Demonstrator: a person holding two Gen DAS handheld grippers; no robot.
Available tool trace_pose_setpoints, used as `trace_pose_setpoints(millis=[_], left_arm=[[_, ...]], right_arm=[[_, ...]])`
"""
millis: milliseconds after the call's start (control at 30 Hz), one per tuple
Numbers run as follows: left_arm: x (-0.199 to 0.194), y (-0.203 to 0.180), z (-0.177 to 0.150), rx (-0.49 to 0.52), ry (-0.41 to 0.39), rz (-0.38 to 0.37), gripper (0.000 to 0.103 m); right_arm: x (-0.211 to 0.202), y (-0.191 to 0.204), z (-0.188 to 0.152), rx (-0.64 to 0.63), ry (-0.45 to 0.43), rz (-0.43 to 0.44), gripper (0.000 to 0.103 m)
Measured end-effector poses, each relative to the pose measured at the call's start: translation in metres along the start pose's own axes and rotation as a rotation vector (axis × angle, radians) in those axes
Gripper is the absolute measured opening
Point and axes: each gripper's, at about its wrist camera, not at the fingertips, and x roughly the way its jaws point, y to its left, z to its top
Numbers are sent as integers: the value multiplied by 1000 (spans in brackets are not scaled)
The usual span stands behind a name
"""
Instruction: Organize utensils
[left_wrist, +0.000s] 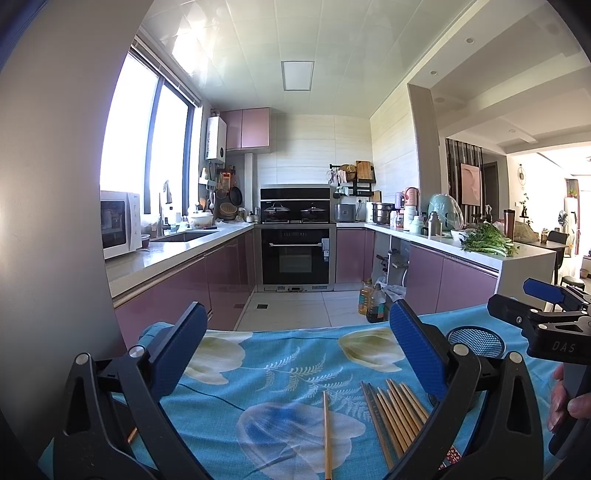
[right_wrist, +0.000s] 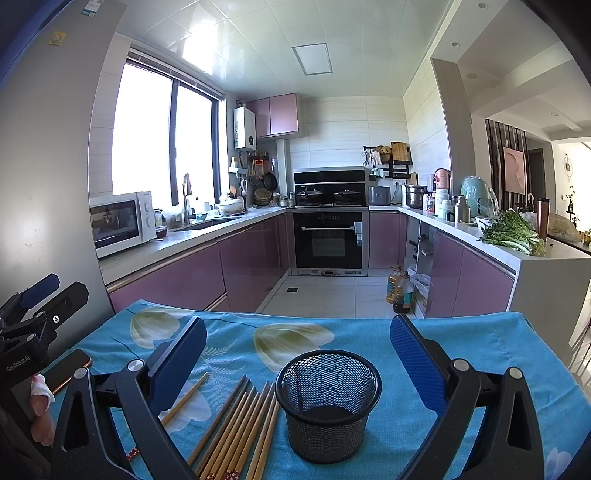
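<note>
Several wooden chopsticks (right_wrist: 236, 432) lie bunched on a blue flowered tablecloth (right_wrist: 480, 354), just left of an empty black mesh cup (right_wrist: 328, 402). One chopstick (right_wrist: 184, 400) lies apart to their left. My right gripper (right_wrist: 298, 356) is open above the cup and bundle, holding nothing. In the left wrist view the bundle (left_wrist: 395, 417) lies at the right, a single chopstick (left_wrist: 327, 435) in the middle, and the mesh cup (left_wrist: 476, 341) shows behind the right finger. My left gripper (left_wrist: 293, 339) is open and empty above the cloth.
A phone (right_wrist: 68, 369) lies at the table's left edge. Beyond the table's far edge are the kitchen floor, oil bottles (right_wrist: 400, 291), purple cabinets and an oven (right_wrist: 328, 240). A counter with greens (right_wrist: 513, 232) stands at the right. A grey wall (left_wrist: 48, 221) is close at left.
</note>
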Motion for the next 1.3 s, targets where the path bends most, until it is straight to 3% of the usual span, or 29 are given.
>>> trace_pose_setpoints(millis=[567, 700, 867, 933, 1167, 1300], left_arm=[[3, -2, -6, 7, 43, 10, 97], [9, -2, -8, 14, 85, -2, 97], [28, -1, -18, 44, 203, -35, 97], [37, -1, -26, 54, 261, -50, 97], [73, -3, -60, 89, 466, -110, 94], [90, -8, -81, 115, 556, -130, 81]], right_arm=[[-2, -4, -4, -23, 35, 26, 96], [-4, 3, -12, -81, 101, 80, 96], [1, 11, -30, -115, 233, 169, 95], [8, 13, -40, -122, 294, 188, 81], [45, 20, -78, -91, 510, 207, 47], [59, 21, -91, -74, 589, 192, 31]])
